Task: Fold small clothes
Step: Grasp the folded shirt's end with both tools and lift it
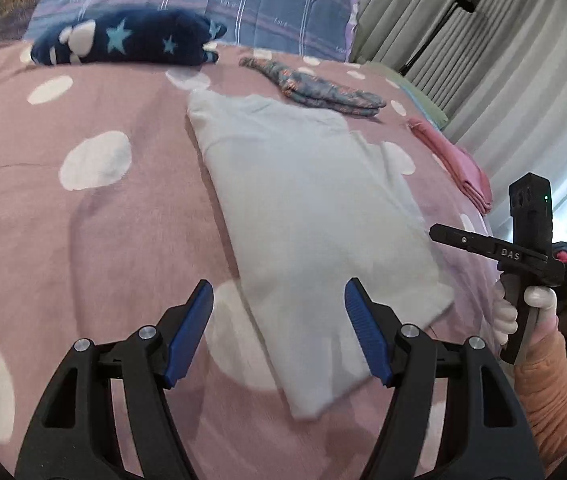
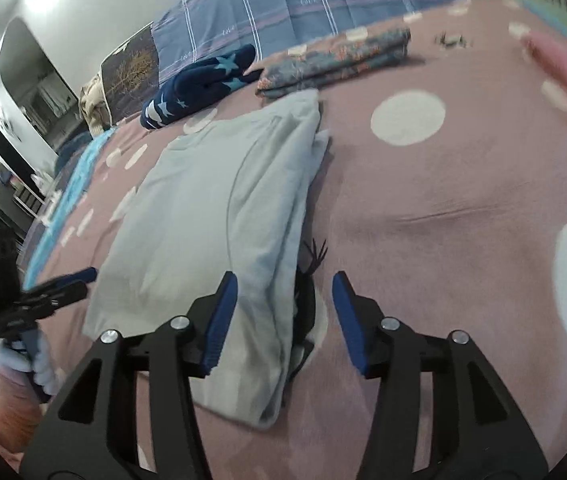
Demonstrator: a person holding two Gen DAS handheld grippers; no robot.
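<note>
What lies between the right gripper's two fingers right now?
In the right wrist view, the right gripper stands open over the pale grey garment's folded edge, with something dark peeking from beneath it; nothing is gripped.

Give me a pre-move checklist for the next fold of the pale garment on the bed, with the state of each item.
1. Left hand-held gripper open and empty: ok.
2. Right hand-held gripper open, nothing pinched: ok; the garment's edge lies between its pads.
3. Pale garment lying flat as a long folded strip: ok.
4. Layers even along the right edge: not ok, they look stacked unevenly, with a dark print peeking out underneath.
5. Bedspread free around the garment: ok; the patterned folded cloth lies just beyond its far end.
6. Underside smooth: cannot tell.
</note>
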